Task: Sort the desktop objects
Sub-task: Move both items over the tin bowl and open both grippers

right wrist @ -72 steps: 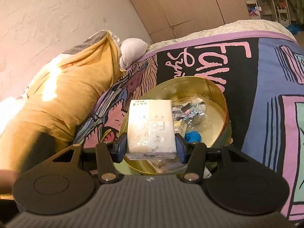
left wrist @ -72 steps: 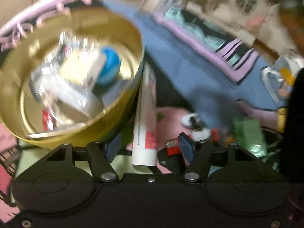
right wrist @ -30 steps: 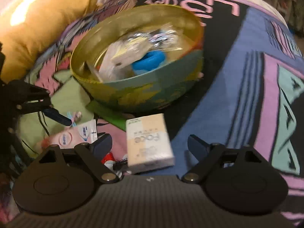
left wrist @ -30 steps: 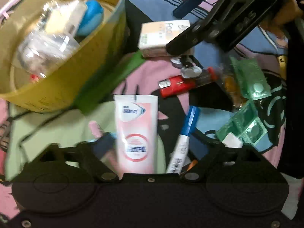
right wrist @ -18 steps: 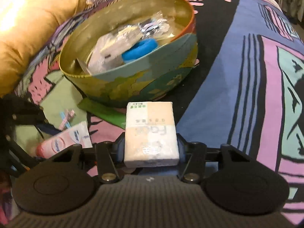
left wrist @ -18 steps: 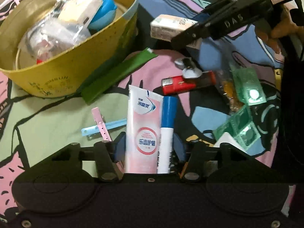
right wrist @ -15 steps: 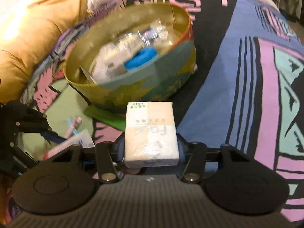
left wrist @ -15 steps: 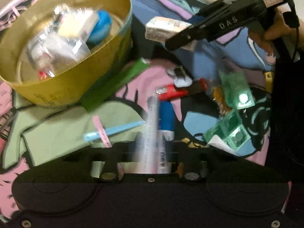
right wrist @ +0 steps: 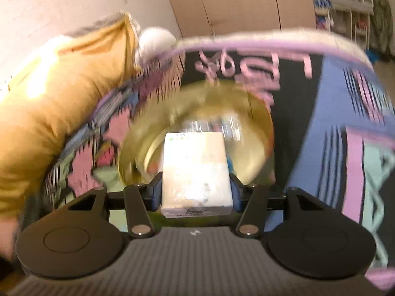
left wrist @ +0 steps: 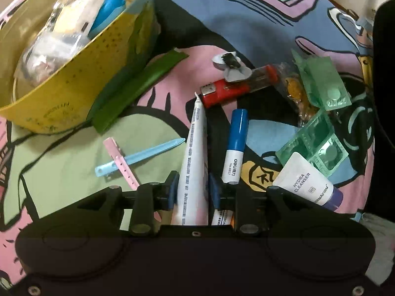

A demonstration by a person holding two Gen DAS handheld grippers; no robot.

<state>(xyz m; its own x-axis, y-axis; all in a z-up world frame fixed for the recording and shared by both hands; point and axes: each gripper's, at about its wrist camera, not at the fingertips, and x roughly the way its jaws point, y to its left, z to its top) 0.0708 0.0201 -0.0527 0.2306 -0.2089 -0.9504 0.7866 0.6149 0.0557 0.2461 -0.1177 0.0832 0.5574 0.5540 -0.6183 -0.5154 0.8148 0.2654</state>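
My left gripper (left wrist: pixel 192 188) is shut on a white and pink tube (left wrist: pixel 193 157), turned on edge and lifted above the bedspread. A blue-capped marker (left wrist: pixel 234 145) lies just right of it. The round gold tin (left wrist: pixel 81 74) sits at upper left, holding a blue object (left wrist: pixel 108 7) and plastic bags. My right gripper (right wrist: pixel 196 190) is shut on a pale tissue pack (right wrist: pixel 196 170), held above the tin (right wrist: pixel 197 113); this view is motion-blurred.
On the patterned bedspread lie a red lighter (left wrist: pixel 224 91), a green strip (left wrist: pixel 138 83), a blue and pink strap (left wrist: pixel 130 160), green foil packets (left wrist: pixel 318 148), and a Hydra Cleanser tube (left wrist: pixel 306 182). A mustard pillow (right wrist: pixel 49 113) lies left of the tin.
My left gripper closed on the tube and lifted it, turning it on edge. My right gripper picked the tissue pack off the bedspread and carried it up over the tin.
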